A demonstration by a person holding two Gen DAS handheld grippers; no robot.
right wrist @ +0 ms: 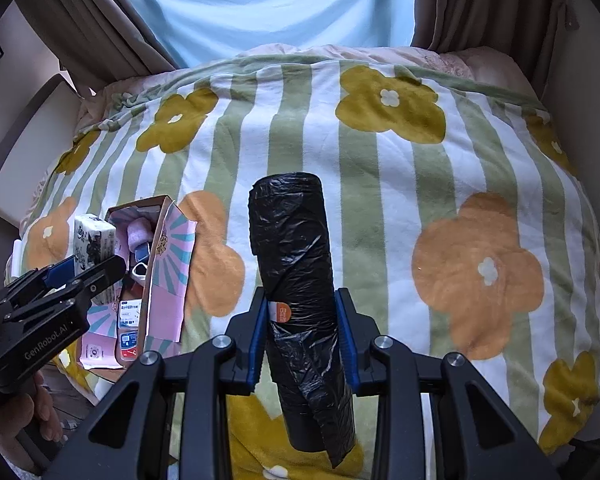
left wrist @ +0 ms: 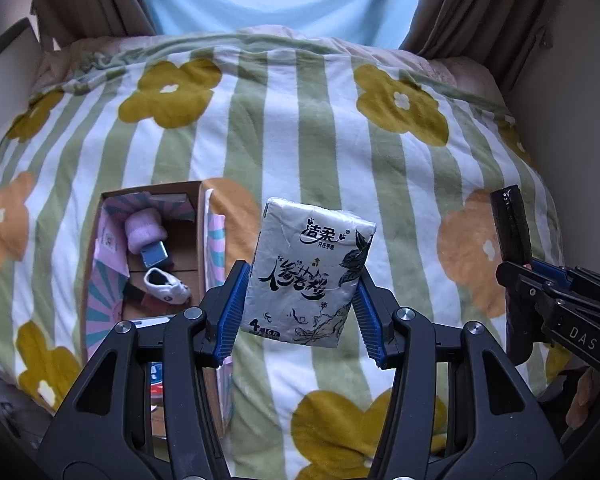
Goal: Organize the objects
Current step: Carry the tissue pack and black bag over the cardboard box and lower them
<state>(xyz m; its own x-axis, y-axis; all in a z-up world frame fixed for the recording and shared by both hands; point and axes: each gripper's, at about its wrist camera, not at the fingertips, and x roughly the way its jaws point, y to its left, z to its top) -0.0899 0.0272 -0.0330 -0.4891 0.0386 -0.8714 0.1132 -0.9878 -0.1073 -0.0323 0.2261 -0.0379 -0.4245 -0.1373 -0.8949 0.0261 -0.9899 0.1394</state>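
Striped in green and white with big yellow and orange flowers, a blanket (left wrist: 300, 128) covers the bed, and brown curtains (right wrist: 480, 4) frame a pale blue window at its far edge. Near the blanket's near-left corner lies an open cardboard box (left wrist: 202, 240) with pink-and-teal sunburst flaps; inside it are a lilac plush piece (left wrist: 145, 227), a small blue block (left wrist: 155, 255) just beside it, a little white shoe (left wrist: 167, 283) and some printed cards towards the near end. The left gripper (left wrist: 300, 312) pinches a white tissue pack (left wrist: 310, 268) with black brush lettering between its blue pads, holding it in the air over the blanket just right of the box. The right gripper (right wrist: 303, 340) is clamped on a roll of black bin bags (right wrist: 296, 280) with an orange-and-white label, the roll standing nearly upright above the middle of the blanket. A person's fingers (right wrist: 40, 408) wrap the left gripper's handle.
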